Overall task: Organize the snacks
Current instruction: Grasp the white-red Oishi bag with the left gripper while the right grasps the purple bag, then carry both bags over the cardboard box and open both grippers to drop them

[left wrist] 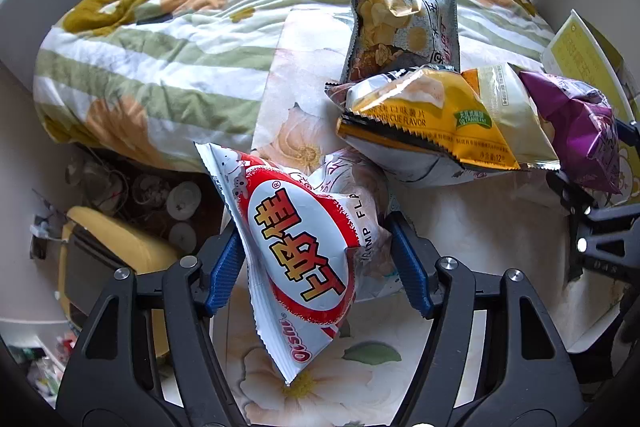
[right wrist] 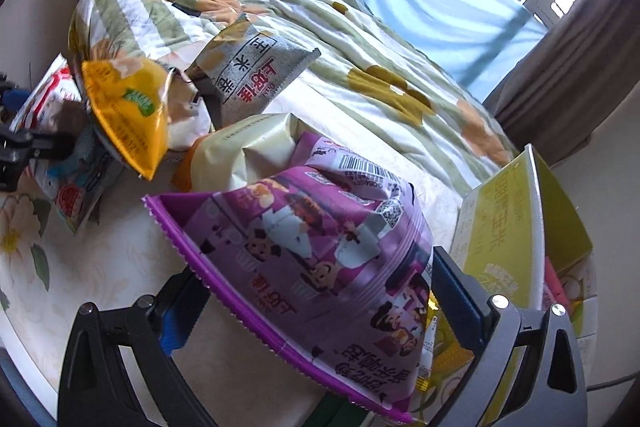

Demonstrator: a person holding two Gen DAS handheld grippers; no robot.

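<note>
A red and white shrimp-snack bag (left wrist: 296, 251) stands tilted between the blue pads of my left gripper (left wrist: 316, 251), which is shut on it over the floral tablecloth (left wrist: 472, 227). My right gripper (right wrist: 316, 267) straddles a purple snack bag (right wrist: 320, 251); the bag fills the gap, the right pad (right wrist: 452, 287) is against its side, and I see no firm squeeze. In the left wrist view the purple bag (left wrist: 576, 131) sits at the far right above the right gripper (left wrist: 576, 195). Between them lie a yellow barbecue chips bag (left wrist: 420, 123), a silver corn-chip bag (left wrist: 400, 27) and a cream bag (left wrist: 508, 107).
A yellow-green open box (right wrist: 504, 227) stands to the right of the purple bag. A green-striped floral quilt (left wrist: 160, 27) is bunched behind the snacks. Left of the table, lower down, are a yellow case (left wrist: 116, 247) and clutter. Curtains and a window (right wrist: 440, 7) lie beyond.
</note>
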